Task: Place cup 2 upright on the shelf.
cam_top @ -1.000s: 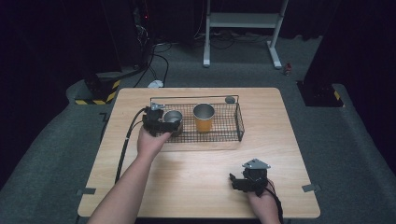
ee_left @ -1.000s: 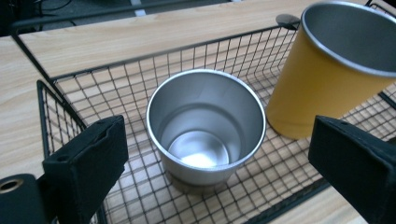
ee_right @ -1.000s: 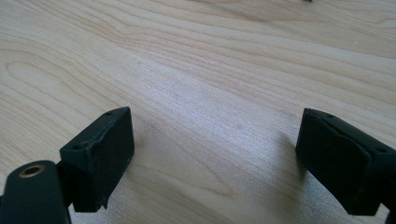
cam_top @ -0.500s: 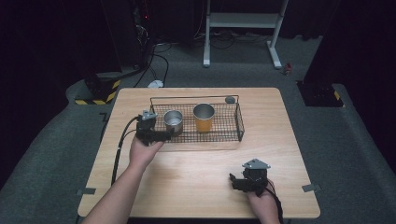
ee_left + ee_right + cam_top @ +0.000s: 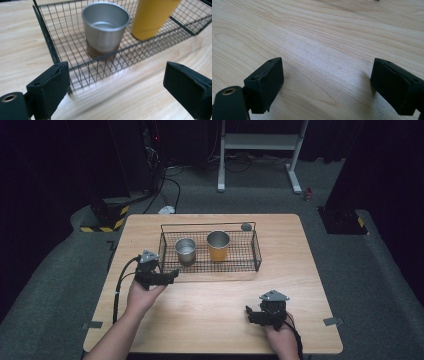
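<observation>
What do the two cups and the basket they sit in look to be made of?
Silver cup: likely brushed steel, with a dull grey sheen and soft reflections inside.
Yellow cup: matte mustard coating outside, metal-looking inside in the high view; probably coated steel.
Basket: thin black wire mesh, apparently painted or coated metal.

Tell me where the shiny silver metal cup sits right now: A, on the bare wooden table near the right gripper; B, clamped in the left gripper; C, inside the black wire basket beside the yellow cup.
C: the silver metal cup stands upright inside the black wire basket, next to the yellow cup, with the left gripper outside the basket, holding nothing.
</observation>
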### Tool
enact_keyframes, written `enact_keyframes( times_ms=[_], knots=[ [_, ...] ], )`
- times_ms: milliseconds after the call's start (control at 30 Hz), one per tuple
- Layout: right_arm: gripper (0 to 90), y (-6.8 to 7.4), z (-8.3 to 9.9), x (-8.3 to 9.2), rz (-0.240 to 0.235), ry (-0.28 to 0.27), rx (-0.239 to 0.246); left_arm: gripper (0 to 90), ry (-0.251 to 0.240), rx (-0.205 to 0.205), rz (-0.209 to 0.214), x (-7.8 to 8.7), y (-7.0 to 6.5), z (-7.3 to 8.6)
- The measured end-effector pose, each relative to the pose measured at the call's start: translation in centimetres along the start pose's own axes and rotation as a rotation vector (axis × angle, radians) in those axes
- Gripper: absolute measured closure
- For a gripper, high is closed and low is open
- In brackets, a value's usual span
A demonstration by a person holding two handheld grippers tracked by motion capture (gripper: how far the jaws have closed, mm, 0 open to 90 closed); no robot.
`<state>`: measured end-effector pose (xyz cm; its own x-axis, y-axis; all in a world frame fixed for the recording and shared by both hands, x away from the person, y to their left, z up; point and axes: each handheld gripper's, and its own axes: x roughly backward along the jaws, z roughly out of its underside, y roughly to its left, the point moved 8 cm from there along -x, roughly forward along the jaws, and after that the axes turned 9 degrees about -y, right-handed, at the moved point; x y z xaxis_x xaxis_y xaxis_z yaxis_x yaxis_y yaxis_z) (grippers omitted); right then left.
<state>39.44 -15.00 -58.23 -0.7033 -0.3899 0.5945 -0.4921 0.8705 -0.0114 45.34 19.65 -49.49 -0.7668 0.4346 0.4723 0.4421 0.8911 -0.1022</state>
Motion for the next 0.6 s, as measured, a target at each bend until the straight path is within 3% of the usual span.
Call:
enact_keyframes(
  times_ms=[200, 400, 600],
  knots=[
    [11.4, 0.0, 0.0, 0.0, 0.001, 0.0, 0.001, 8.3, 0.023, -0.024, 0.05, 1.7, -0.4, 2.8],
    [11.4, 0.0, 0.0, 0.0, 0.001, 0.0, 0.001, 8.4, 0.072, -0.017, 0.087, 3.0, -0.3, 6.3],
    [11.4, 0.0, 0.0, 0.0, 0.001, 0.0, 0.001, 8.3, 0.115, -0.053, 0.087, 3.8, -0.2, 9.7]
  ],
)
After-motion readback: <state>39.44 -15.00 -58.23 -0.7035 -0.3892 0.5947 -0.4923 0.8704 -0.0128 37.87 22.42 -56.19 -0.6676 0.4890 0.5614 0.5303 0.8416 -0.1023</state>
